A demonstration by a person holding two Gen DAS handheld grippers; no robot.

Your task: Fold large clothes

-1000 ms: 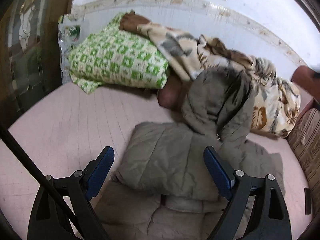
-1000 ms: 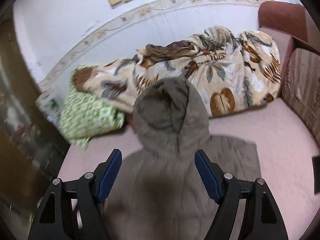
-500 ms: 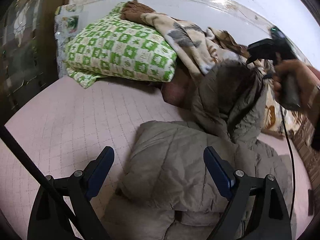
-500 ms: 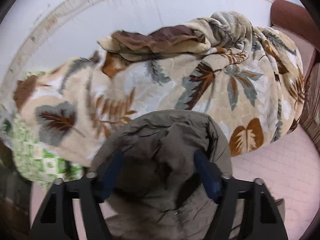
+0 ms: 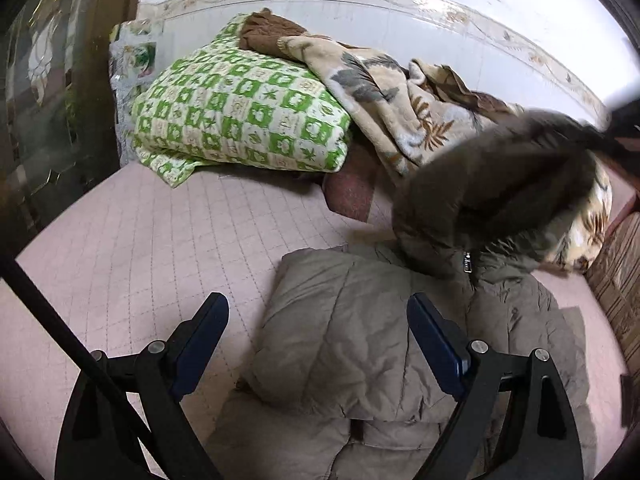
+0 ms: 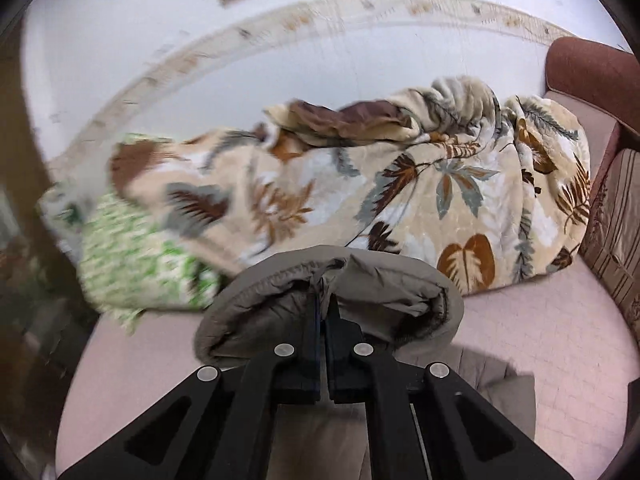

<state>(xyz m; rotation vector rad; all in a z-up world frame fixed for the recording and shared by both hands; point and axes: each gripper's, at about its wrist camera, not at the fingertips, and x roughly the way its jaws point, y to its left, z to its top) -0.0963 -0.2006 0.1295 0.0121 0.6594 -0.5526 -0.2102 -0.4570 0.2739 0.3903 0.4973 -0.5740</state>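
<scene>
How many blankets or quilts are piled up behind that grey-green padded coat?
2. A folded green-and-white checked quilt lies at the left by the wall; a beige leaf-patterned fleece blanket sprawls beside it, overlapping its edge. More could be hidden underneath.

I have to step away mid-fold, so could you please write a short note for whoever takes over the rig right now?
Right gripper: just closed, shut on the hood of the olive padded jacket, lifting it off the pink bed cover.
Left gripper: open, empty, over the jacket's folded-in left side.
Done: sides appear folded inward.
Left: bring the hood down over the body, then probably fold the jacket in half.
</scene>
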